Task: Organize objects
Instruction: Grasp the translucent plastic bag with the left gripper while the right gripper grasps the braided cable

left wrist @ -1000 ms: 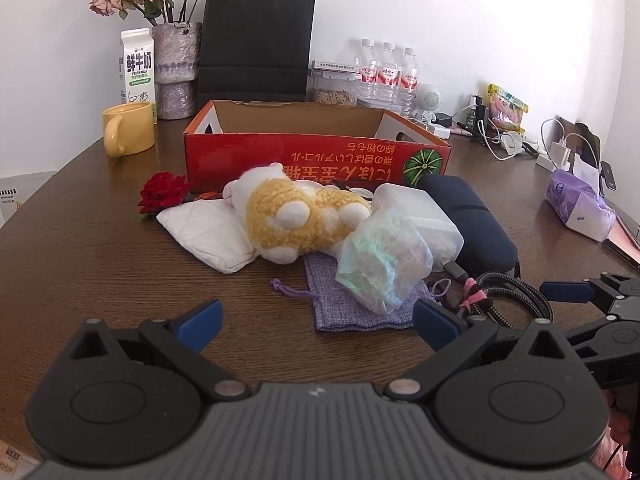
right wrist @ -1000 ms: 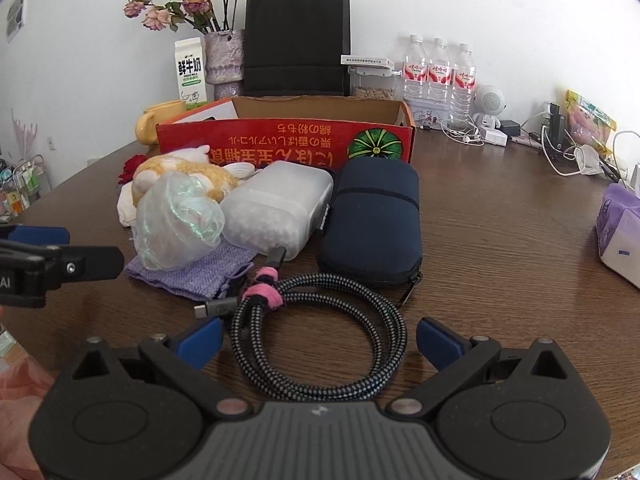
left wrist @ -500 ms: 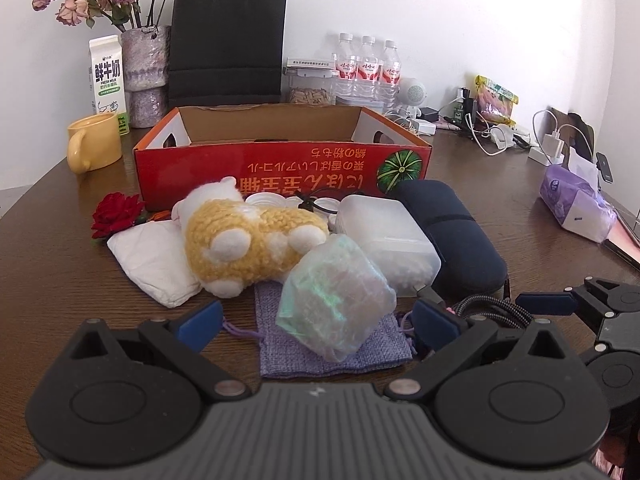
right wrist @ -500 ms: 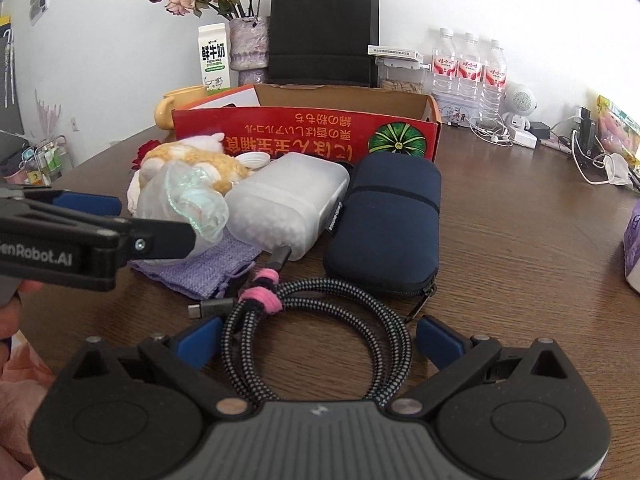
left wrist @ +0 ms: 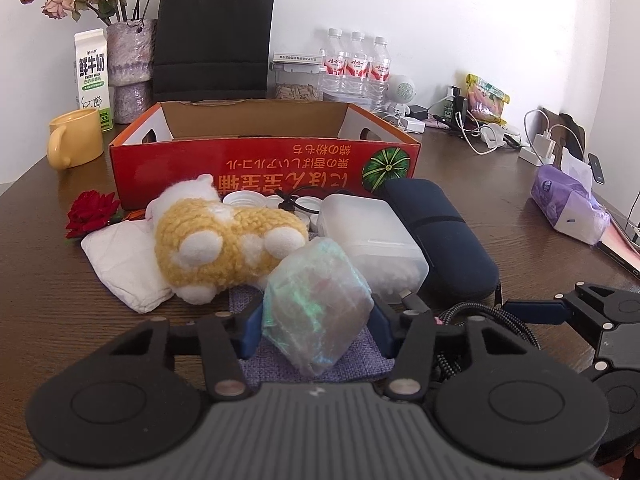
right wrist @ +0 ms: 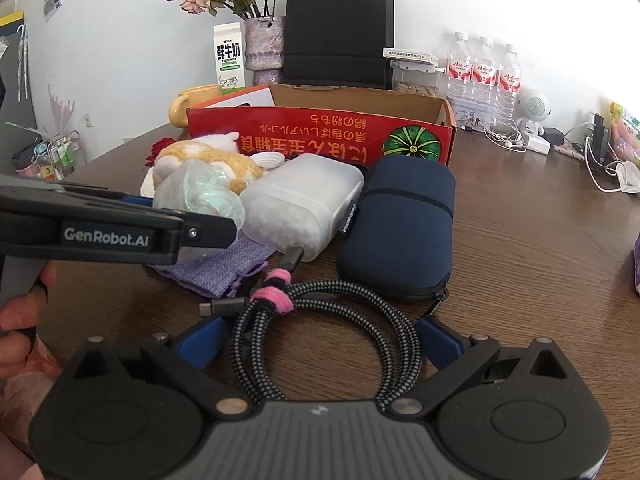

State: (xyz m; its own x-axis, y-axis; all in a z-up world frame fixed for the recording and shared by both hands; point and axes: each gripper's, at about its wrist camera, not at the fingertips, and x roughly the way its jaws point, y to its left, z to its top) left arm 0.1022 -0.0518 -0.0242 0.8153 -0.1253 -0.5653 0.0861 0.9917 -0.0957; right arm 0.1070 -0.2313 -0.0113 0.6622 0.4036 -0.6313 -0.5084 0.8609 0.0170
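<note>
A crinkly iridescent bag [left wrist: 316, 304] lies on a purple cloth pouch [left wrist: 320, 366], against a yellow-and-white plush toy [left wrist: 224, 240]. My left gripper [left wrist: 315, 334] is closing; its blue pads touch both sides of the bag. In the right wrist view its black finger [right wrist: 120, 232] crosses in front of the bag [right wrist: 200, 196]. My right gripper [right wrist: 320, 342] stands open around a coiled braided cable [right wrist: 320, 320] with a pink tie, pads apart from it. A frosted white case [left wrist: 372, 236], a navy pouch [left wrist: 436, 240] and the open red cardboard box [left wrist: 256, 164] lie beyond.
A white packet [left wrist: 120, 264] and a red rose [left wrist: 92, 212] lie left of the plush. A yellow mug [left wrist: 74, 138], milk carton [left wrist: 91, 76], vase, black paper bag [left wrist: 216, 32] and water bottles [left wrist: 356, 64] line the back. A purple tissue pack [left wrist: 568, 204] and chargers sit right.
My left gripper moved forward to the iridescent bag and its jaws narrowed from wide open onto the bag's sides. The right gripper stayed over the cable, still open.
</note>
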